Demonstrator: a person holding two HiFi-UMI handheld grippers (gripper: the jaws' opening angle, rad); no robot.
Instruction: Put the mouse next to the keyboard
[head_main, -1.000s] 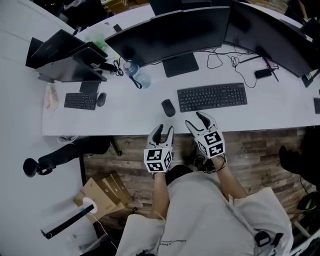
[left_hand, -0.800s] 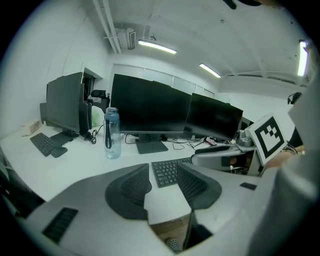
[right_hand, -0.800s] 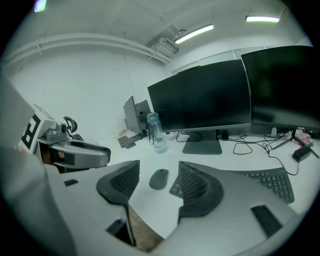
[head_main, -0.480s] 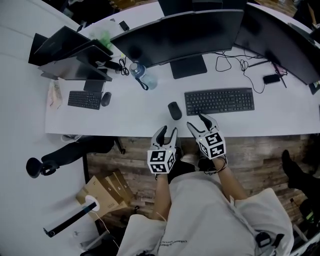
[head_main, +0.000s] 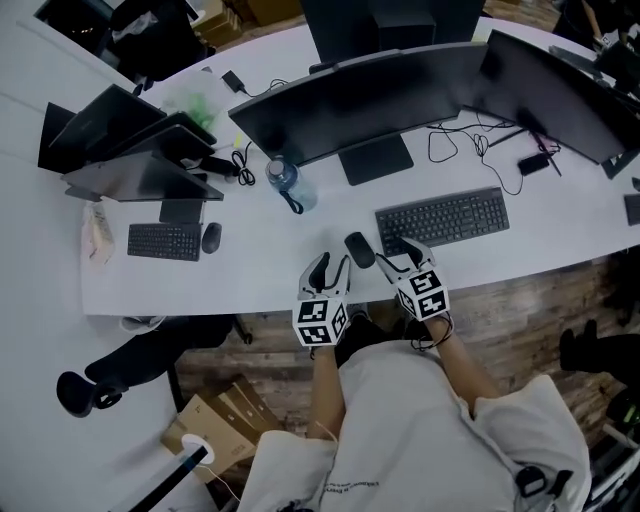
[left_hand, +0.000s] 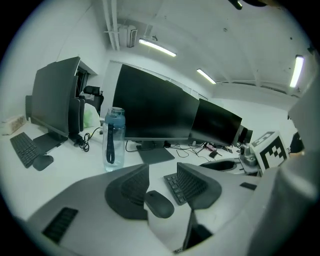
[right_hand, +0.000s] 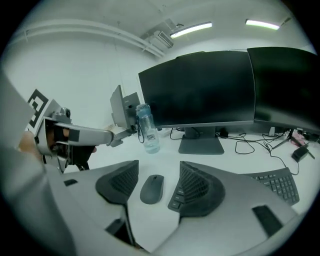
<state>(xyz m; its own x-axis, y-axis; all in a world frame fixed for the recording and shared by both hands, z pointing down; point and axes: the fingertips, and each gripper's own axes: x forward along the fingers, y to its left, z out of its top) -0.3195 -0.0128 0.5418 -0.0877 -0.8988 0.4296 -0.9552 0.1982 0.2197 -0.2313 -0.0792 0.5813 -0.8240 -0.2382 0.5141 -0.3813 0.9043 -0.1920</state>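
Right hand-held gripper (head_main: 399, 255) is hovering at the counter (head_main: 250, 270) edge, its jaws having just been opening wide, gripping nothing; the mouse (head_main: 360, 250) is lying ahead, untouched, just beside the keyboard (head_main: 442, 220). Left hand-held gripper (head_main: 330, 266) is gaping empty nearby.

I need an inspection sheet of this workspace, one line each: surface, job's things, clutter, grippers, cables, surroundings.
Surface: white desk, curved.
Job's things: dark mouse lies close by the left end of the black keyboard.
Clutter: water bottle, monitors, laptop screens, second keyboard with second mouse.
Grippers: left gripper open, empty. Right gripper open, fingers have just been opening; the mouse shows in the gap ahead, untouched.
Cables: loose black cables behind the keyboard.
Surroundings: office chair, cardboard box, wooden floor.
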